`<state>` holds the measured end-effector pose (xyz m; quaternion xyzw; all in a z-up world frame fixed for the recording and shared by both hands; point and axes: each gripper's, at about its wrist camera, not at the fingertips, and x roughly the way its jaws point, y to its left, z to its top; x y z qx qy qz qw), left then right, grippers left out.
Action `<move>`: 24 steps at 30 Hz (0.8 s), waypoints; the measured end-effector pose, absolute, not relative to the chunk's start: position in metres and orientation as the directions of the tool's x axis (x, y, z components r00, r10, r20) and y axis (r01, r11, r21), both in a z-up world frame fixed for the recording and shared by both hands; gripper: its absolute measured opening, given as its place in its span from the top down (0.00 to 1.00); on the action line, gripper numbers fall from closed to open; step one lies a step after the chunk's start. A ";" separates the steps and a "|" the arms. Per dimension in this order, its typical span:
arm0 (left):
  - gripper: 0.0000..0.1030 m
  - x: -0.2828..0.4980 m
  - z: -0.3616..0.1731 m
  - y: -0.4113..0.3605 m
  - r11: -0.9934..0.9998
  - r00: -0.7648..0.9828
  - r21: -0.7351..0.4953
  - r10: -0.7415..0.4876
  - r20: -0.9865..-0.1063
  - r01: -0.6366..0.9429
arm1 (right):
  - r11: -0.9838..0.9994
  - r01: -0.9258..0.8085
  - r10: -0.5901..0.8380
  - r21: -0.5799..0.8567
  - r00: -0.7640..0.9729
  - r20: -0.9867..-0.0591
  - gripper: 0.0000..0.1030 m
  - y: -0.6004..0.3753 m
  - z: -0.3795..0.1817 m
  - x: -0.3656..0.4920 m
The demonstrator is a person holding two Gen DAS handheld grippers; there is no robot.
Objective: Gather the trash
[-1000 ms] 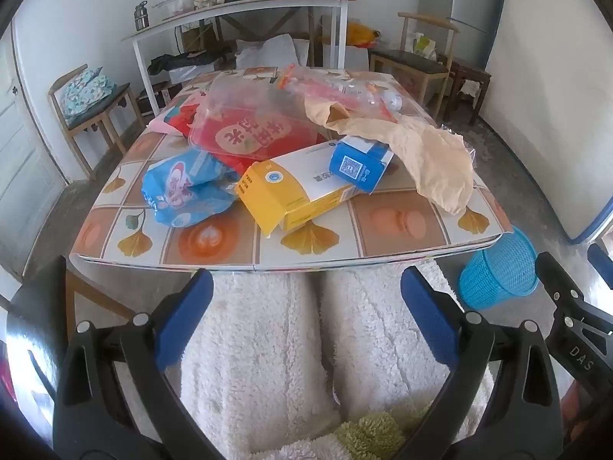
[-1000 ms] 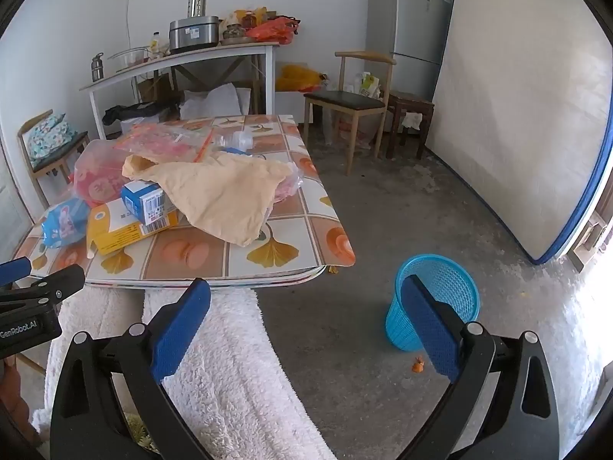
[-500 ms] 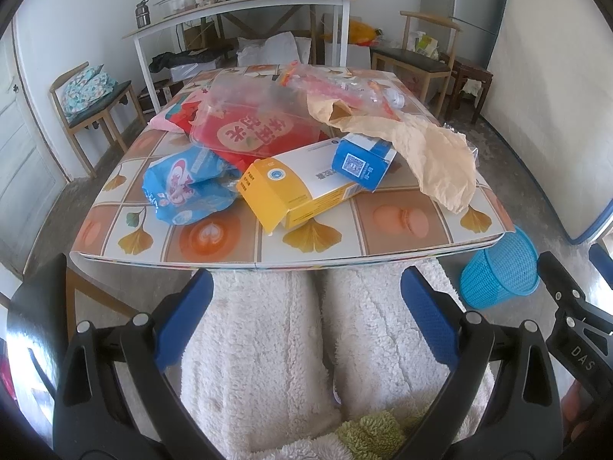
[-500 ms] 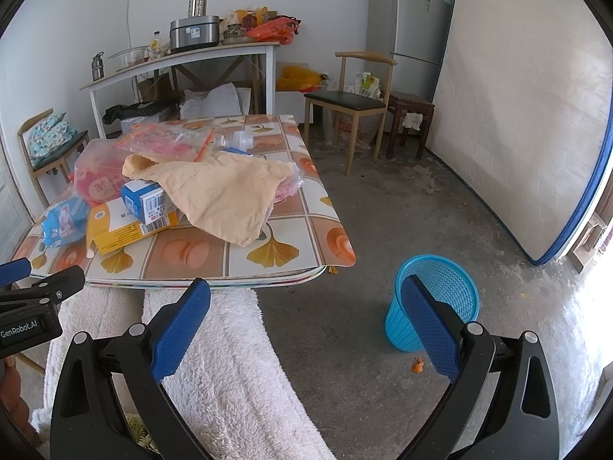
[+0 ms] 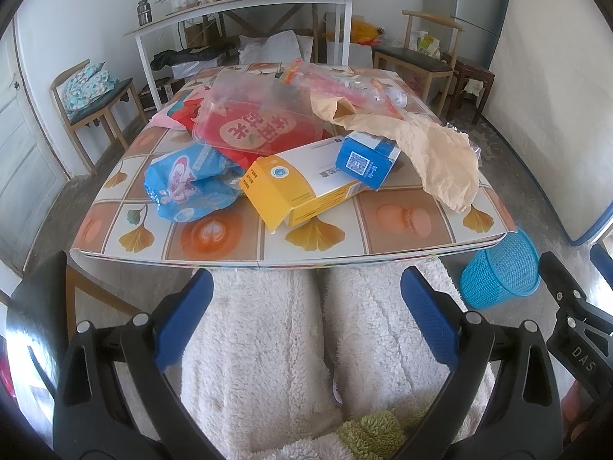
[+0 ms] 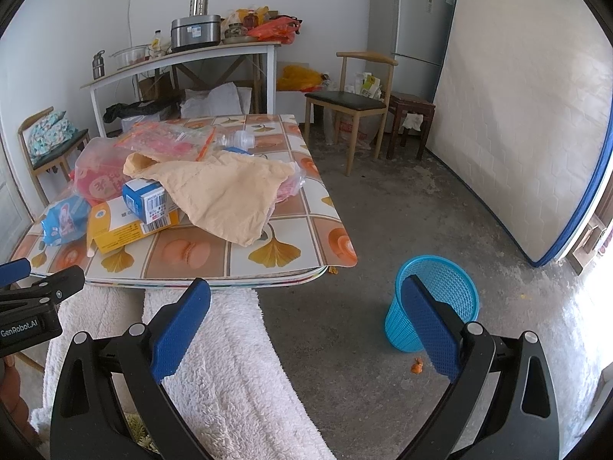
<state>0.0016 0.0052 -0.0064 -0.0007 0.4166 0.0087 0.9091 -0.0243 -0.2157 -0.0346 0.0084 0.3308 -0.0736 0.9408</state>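
A pile of trash lies on the patterned table (image 5: 406, 237): a yellow box (image 5: 295, 188), a small blue carton (image 5: 366, 161), a blue wrapper (image 5: 187, 182), a red plastic bag (image 5: 253, 126) and crumpled tan paper (image 5: 436, 153). The pile also shows in the right wrist view, with the tan paper (image 6: 226, 191) on top. A blue mesh bin (image 6: 435, 299) stands on the floor to the right of the table. My left gripper (image 5: 306, 316) is open and empty, short of the table's near edge. My right gripper (image 6: 306, 326) is open and empty above the floor.
White fleece-covered legs (image 5: 268, 345) sit under both grippers. A wooden chair (image 6: 350, 96), a fridge (image 6: 410, 15) and a leaning mattress (image 6: 525, 107) stand at the right. A white side table (image 5: 245, 4) with pots stands behind. Another chair (image 5: 92, 96) is at the left.
Both views have shifted very slightly. Nothing on the table has moved and both grippers stay open.
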 end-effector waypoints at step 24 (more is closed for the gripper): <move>0.08 0.002 -0.006 0.006 1.000 0.652 0.004 0.014 -0.759 -0.016 | 0.989 0.142 -0.133 -0.036 0.771 -0.622 0.06 -0.214 -0.034 -0.023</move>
